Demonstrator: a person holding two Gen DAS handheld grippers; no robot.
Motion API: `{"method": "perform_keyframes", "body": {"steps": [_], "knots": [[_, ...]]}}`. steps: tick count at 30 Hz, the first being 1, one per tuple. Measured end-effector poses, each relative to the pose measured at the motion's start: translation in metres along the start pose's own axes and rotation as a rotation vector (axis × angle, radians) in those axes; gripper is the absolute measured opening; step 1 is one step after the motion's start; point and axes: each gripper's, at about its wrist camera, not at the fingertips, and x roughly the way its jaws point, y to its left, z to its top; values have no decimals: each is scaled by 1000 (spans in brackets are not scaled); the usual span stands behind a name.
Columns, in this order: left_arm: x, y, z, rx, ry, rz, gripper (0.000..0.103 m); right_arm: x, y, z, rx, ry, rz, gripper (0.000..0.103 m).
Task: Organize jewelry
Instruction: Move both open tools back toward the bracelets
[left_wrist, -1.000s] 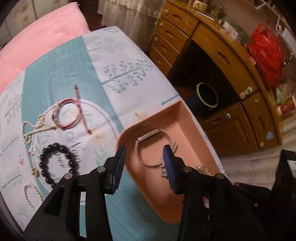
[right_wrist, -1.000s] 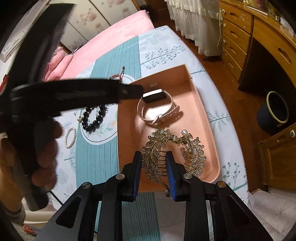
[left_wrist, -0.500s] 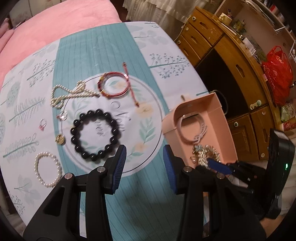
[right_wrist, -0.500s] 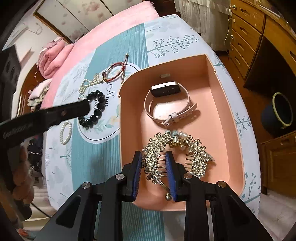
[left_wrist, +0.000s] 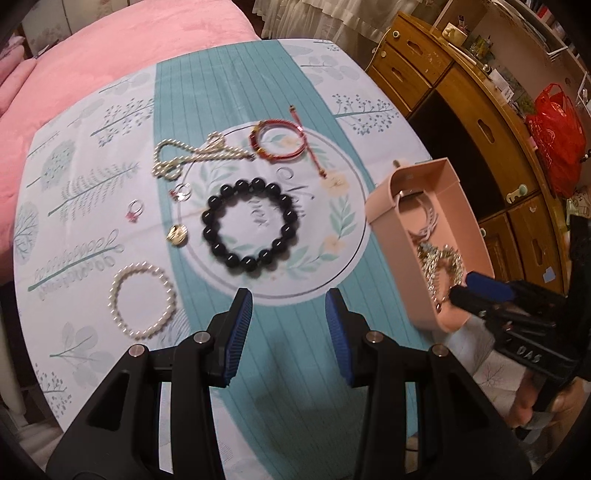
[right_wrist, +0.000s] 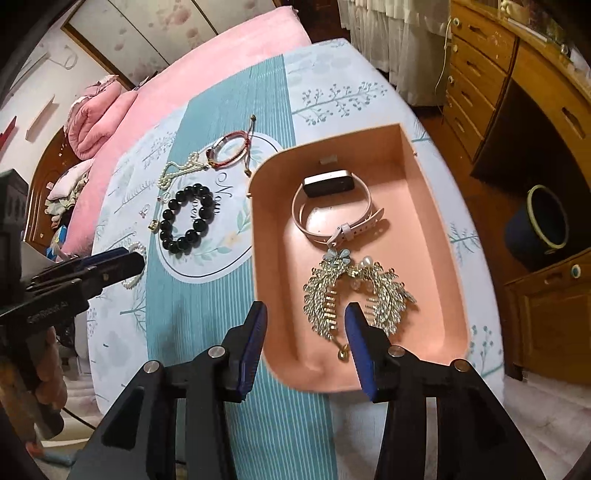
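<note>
Comb released into the tray, left gripper poised over the loose pieces

The right gripper (right_wrist: 304, 345) has just been opening its jaws, which now stand apart with nothing pinched; the gilt hair comb (right_wrist: 354, 291) lies free on the floor of the pink tray (right_wrist: 436, 206), its near end between the tips, with the watch (right_wrist: 328, 201) beyond it. The left gripper (left_wrist: 290, 332) hangs half-open and empty, just short of the black bead bracelet (left_wrist: 251, 223), the pearl bracelet (left_wrist: 142, 299) to one side and the small rings (left_wrist: 135, 212) farther off. A pad could catch the comb's teeth as it lifts away (they are fine and snaggy) and drag it out; the beads may roll from a shallow pinch.
</note>
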Motion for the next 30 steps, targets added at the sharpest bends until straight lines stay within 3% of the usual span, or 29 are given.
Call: {"method": "perform_keyframes", "body": {"steps": [10, 17, 30], "knots": [[-15, 24, -33, 30, 4, 0, 38, -30, 28, -36, -13, -18, -27, 44], [-20, 51, -50, 5, 18, 9, 38, -35, 65, -44, -63, -36, -30, 44], [-23, 135, -68, -166, 29, 28, 38, 0, 148, -30, -189, -2, 26, 44]]}}
